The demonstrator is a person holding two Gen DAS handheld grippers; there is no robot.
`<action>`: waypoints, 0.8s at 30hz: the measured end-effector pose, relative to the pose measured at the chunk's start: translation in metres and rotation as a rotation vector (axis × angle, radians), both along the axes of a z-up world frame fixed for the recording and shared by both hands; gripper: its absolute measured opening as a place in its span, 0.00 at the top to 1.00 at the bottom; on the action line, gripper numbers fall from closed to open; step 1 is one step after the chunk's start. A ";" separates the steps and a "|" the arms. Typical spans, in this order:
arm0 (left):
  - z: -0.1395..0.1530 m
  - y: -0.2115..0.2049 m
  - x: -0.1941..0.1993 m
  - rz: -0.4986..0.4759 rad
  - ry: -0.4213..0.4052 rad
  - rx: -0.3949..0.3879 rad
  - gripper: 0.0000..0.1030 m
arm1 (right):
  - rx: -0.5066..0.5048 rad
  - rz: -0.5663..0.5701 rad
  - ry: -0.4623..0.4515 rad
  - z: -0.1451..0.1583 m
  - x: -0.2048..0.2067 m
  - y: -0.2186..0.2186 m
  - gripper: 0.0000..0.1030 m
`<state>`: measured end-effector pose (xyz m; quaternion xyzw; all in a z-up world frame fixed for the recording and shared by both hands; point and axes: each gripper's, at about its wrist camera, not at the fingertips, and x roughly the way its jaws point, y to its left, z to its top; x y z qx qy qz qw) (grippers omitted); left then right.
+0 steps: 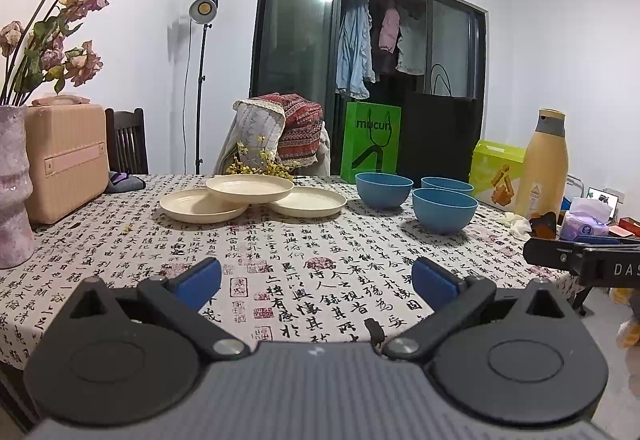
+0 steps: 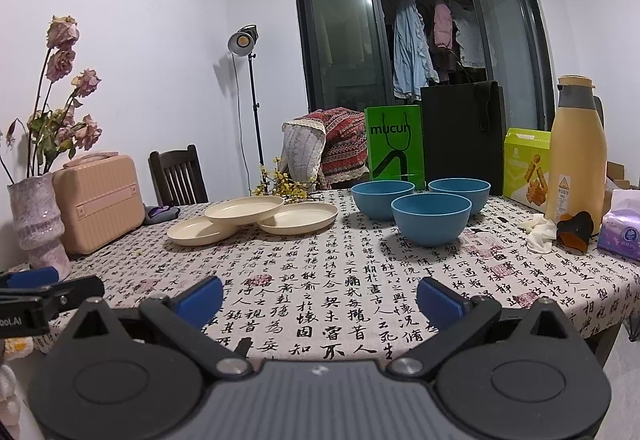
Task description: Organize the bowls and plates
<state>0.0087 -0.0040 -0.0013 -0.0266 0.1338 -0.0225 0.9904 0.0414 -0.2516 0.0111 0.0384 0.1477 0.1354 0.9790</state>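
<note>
Plates [image 1: 250, 188], three cream ones overlapping, sat mid-table beside three blue bowls [image 2: 430, 217]. A vase [image 1: 14, 183] and a pink case [image 1: 66, 159] flanked them left; a thermos [image 2: 576, 155] and a tissue pack [image 2: 622, 230] stood right. The left gripper [image 1: 316, 282] and the right gripper [image 2: 320, 296] hovered wide-jawed, empty, over bare tablecloth [image 2: 320, 272].

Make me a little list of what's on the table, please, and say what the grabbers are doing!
plates: three cream plates, one resting on the other two
bowls: three blue bowls, upright, not stacked
table: calligraphy-print tablecloth
left side: pink vase, peach case
right side: yellow flask, tissue pack
left hand-held gripper: open, holding nothing
right hand-held gripper: open, holding nothing
</note>
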 end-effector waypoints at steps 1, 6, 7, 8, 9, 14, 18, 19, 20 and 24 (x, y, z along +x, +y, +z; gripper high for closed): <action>0.000 0.000 0.000 0.000 0.000 -0.001 0.00 | 0.000 -0.001 -0.001 0.000 0.000 0.000 0.00; 0.000 0.000 0.000 0.000 0.001 -0.001 0.00 | 0.000 -0.001 -0.001 0.000 0.000 0.000 0.00; 0.000 0.000 0.000 -0.002 0.002 -0.003 0.00 | 0.000 -0.001 0.000 0.000 0.000 0.000 0.00; 0.000 0.000 0.000 -0.002 0.003 -0.005 0.00 | 0.001 -0.001 0.000 0.000 0.001 0.000 0.00; -0.001 0.001 0.000 -0.001 0.003 -0.006 0.00 | 0.001 0.000 0.000 0.000 0.000 0.000 0.00; -0.001 0.000 0.000 -0.002 0.001 -0.006 0.00 | 0.001 0.001 0.000 0.000 0.000 0.000 0.00; -0.002 0.001 0.000 -0.012 0.002 -0.014 0.00 | 0.002 0.000 0.001 0.000 0.001 0.000 0.00; -0.002 0.002 0.000 -0.010 0.000 -0.012 0.00 | 0.003 0.001 0.002 0.000 0.001 0.001 0.00; -0.002 0.002 0.000 -0.009 -0.002 -0.011 0.00 | 0.003 0.001 0.003 0.000 0.002 0.001 0.00; 0.000 0.002 0.004 -0.013 -0.009 -0.004 0.00 | 0.002 -0.001 0.002 0.001 0.006 0.003 0.00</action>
